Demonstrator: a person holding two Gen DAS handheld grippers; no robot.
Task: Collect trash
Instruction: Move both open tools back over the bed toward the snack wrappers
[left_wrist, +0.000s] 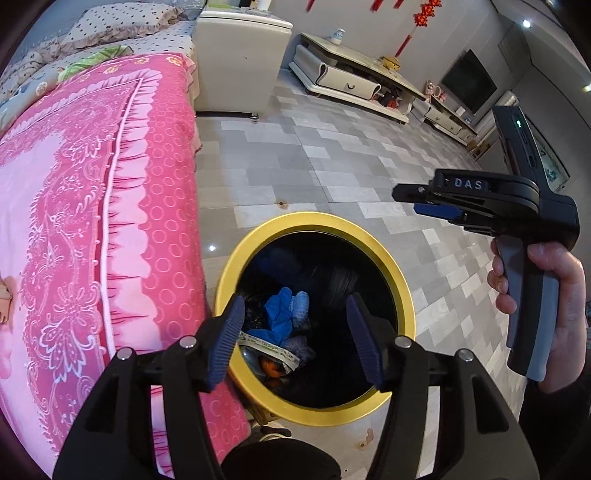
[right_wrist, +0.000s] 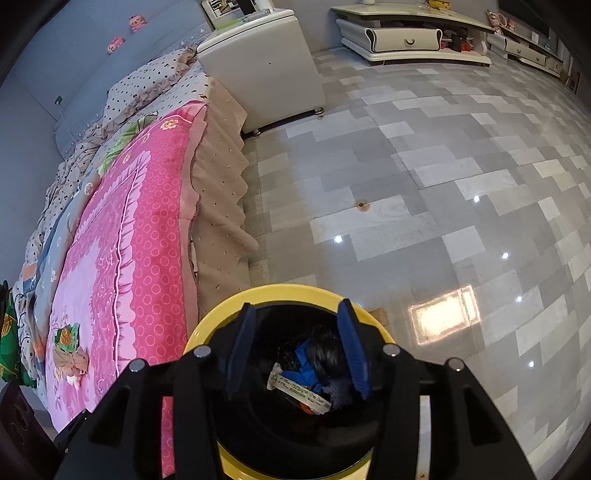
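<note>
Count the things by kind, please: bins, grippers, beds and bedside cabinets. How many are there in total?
bin, yellow rim: 1
grippers, namely left gripper and right gripper, both with jaws open: 2
bed, pink cover: 1
bedside cabinet, white: 1
Total: 5

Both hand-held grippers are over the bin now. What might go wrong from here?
1. The left hand-held gripper and right hand-held gripper hang open over the yellow-rimmed bin; dropping lower may knock its rim.
2. The bin stands tight against the pink bedspread, so a nudge could tip it.
3. The paper strip lies loosely on top.
</note>
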